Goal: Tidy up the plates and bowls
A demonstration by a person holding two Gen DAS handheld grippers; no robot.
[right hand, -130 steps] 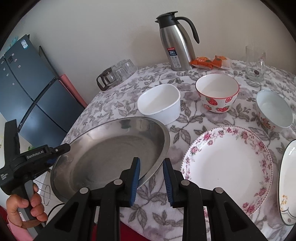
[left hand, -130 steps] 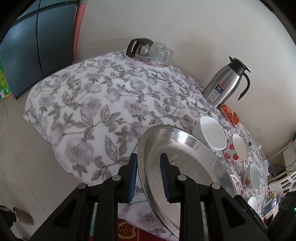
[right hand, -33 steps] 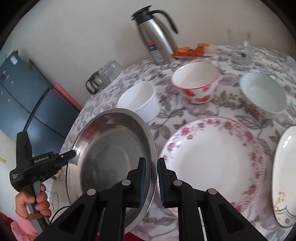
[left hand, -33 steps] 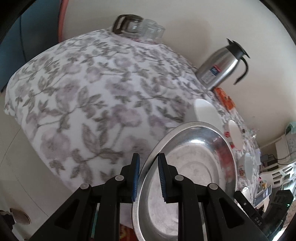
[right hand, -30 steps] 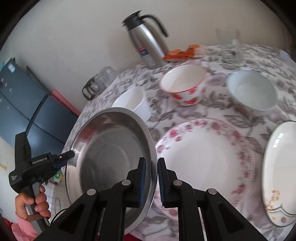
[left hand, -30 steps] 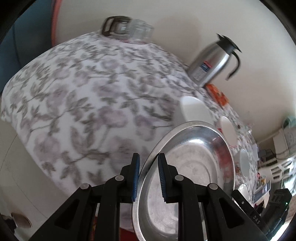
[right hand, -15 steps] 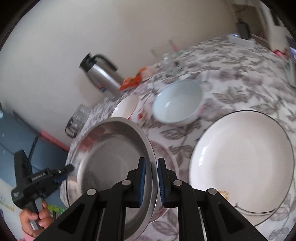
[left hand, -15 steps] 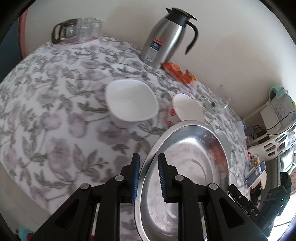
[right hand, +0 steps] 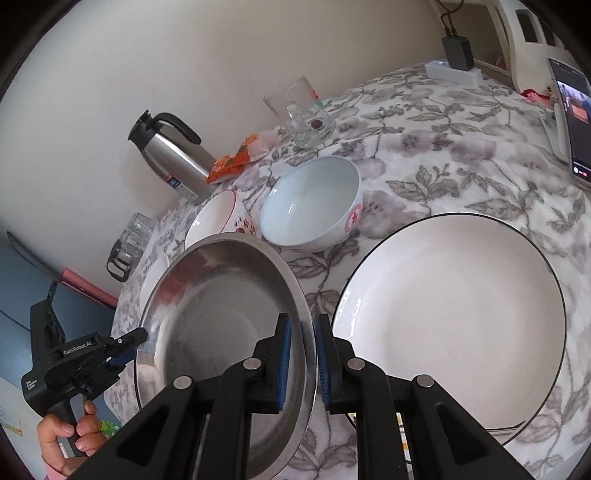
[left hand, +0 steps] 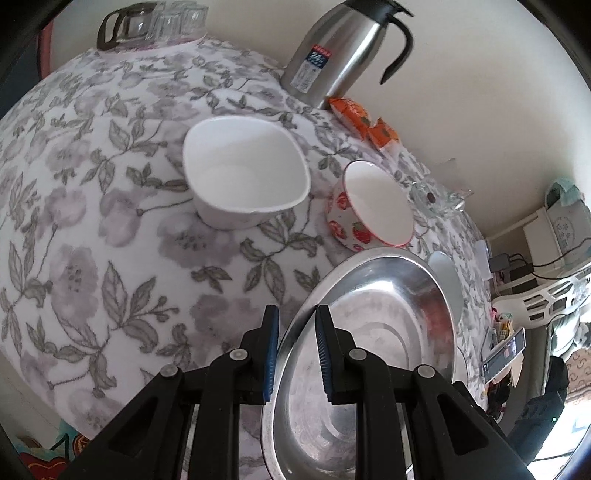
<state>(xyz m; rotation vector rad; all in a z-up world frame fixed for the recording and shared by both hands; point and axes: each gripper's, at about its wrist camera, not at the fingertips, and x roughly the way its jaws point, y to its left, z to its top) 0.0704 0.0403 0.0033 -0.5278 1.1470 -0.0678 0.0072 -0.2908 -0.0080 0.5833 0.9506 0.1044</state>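
Observation:
Both grippers hold a large steel plate [left hand: 373, 332] by opposite rims, lifted above the table. My left gripper [left hand: 295, 354] is shut on its near rim. My right gripper [right hand: 303, 354] is shut on the other rim of the steel plate [right hand: 221, 317]; the left gripper [right hand: 122, 343] also shows there at the plate's far edge. A white square bowl [left hand: 243, 173] and a strawberry bowl [left hand: 373, 210] stand on the table. A pale blue bowl [right hand: 310, 203] and a large white black-rimmed plate [right hand: 450, 314] lie to the right of the steel plate.
A steel thermos jug [left hand: 336, 51], orange snack packets [left hand: 362, 118], a glass mug [right hand: 306, 114], and a glass pot with cups [left hand: 147, 22] stand along the wall side. A phone [right hand: 572, 118] and a power strip [right hand: 454, 70] lie at the far right. A floral cloth [left hand: 92, 221] covers the table.
Both grippers closed on the steel plate's rims, lifted it and carried it to the right across the table. It now hangs over where the floral plate lay, beside the white black-rimmed plate.

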